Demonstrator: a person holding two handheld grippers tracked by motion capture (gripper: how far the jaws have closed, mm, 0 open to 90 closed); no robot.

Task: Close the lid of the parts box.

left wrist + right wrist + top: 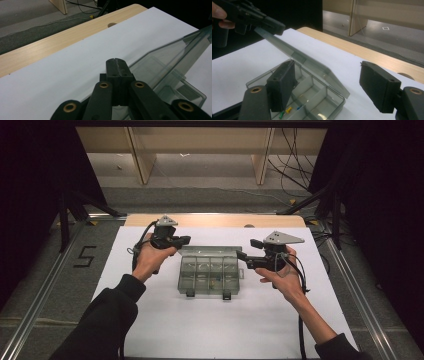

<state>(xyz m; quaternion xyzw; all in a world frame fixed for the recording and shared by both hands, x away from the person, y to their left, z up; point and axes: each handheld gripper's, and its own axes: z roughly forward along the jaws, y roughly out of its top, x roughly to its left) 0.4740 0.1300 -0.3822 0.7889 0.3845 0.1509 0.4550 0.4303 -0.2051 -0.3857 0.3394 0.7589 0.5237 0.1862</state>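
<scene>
Clear compartment box point(209, 276) sits mid-sheet on the white paper point(165, 320) covering the tabletop point(215, 220). Everything below is placed relative to that box.

Left hand-held gripper point(186, 240): at the box's far-left corner, jaws clamped together on the edge of the lid point(210, 250). The right gripper view shows it point(277, 27) pinching the lid's point(294, 53) free edge, with the lid swung up and tilted back from the hinge side. In the left gripper view the closed jaw tips point(116, 65) sit against the clear lid panel point(172, 60), which runs off to the right.

Right hand-held gripper point(241, 254): just off the box's right side, near its far-right corner, jaws wide apart with nothing between them. It is clear of the box, no contact. Its own view point(327, 82) looks down into the open box point(312, 97) between the two black pads.

Box contents: divided cells, and a few small coloured bits, yellow point(288, 109), green point(281, 115) and blue, lie in a cell on the near side. I can't tell what they are. Two dark latches point(190, 293) are on the box's near edge.

Both hands come in from the near side of the box, the left in a dark sleeve point(107, 312).
</scene>
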